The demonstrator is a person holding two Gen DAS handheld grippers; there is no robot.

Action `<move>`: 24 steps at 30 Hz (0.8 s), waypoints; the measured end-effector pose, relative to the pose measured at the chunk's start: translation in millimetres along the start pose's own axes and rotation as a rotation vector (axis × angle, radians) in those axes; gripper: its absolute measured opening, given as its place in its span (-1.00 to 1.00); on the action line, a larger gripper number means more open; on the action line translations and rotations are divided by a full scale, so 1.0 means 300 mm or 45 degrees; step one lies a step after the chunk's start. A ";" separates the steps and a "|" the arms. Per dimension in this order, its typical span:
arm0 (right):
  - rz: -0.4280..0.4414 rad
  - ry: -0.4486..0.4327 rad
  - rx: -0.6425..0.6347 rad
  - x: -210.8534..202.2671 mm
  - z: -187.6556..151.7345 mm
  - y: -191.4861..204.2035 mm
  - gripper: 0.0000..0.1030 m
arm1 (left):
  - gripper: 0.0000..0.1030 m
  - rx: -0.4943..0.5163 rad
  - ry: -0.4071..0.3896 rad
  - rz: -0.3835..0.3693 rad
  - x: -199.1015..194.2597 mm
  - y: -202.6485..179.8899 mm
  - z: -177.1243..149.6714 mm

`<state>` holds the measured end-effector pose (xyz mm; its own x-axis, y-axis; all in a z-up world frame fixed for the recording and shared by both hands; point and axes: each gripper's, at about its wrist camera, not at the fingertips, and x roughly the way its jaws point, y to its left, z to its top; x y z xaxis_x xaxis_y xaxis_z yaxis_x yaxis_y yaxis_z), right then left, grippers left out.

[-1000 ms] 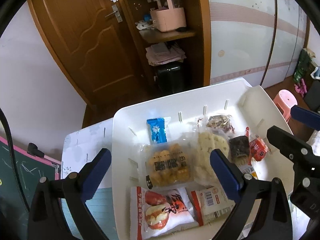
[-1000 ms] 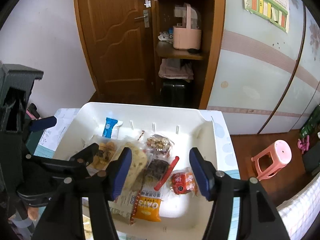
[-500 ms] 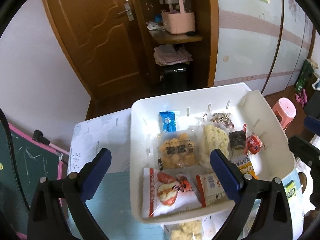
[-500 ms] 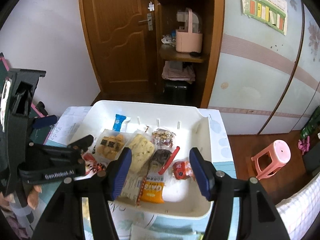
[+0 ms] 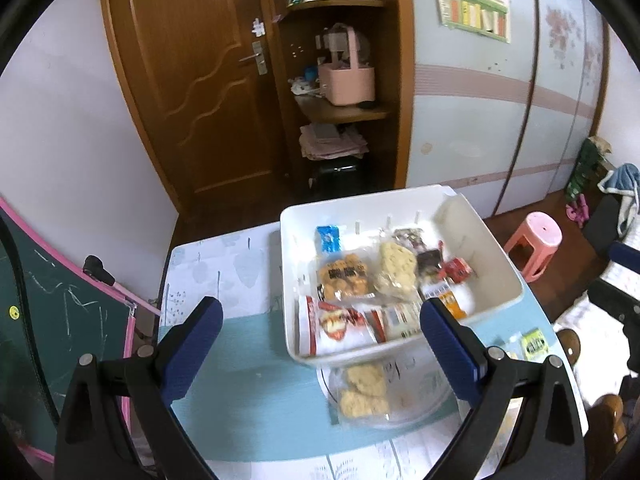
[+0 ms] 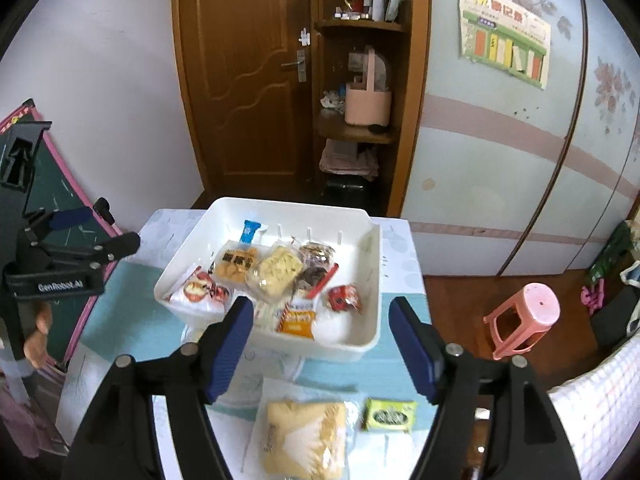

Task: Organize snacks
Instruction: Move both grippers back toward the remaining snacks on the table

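Both grippers hang wide open and empty over the table (image 5: 248,412): left gripper (image 5: 320,344), right gripper (image 6: 320,344). The white bin (image 6: 360,256) of snacks sits at 12 o'clock ahead, a biscuit pack (image 6: 302,438) and a green packet (image 6: 390,414) lying at 6 o'clock from it

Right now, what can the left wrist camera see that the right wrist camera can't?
Only the left wrist view shows the clear plate under a yellow snack pack, partly tucked below the bin.

Only the right wrist view shows the left gripper from the side, open and empty, and the person's fingers.

Both show the white bin full of snacks, the green packet outside it, the pink stool and the brown door.
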<state>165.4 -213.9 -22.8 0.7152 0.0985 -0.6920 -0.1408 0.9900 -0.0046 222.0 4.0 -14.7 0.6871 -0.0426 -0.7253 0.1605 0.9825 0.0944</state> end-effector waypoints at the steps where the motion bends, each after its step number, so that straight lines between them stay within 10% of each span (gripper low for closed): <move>1: -0.002 0.002 -0.001 -0.016 -0.018 -0.005 0.39 | 0.92 0.007 0.001 -0.006 -0.014 -0.005 -0.018; 9: -0.055 0.060 -0.022 -0.052 -0.192 -0.067 0.39 | 0.92 0.074 0.081 -0.054 -0.005 -0.056 -0.188; 24: -0.085 0.373 0.308 0.302 -0.516 -0.338 0.39 | 0.92 -0.073 0.420 0.020 0.391 -0.034 -0.411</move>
<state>138.6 -320.9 -196.7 0.4867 0.0350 -0.8729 0.0898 0.9919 0.0898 213.5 11.1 -184.7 0.4211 0.0249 -0.9067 0.1052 0.9915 0.0761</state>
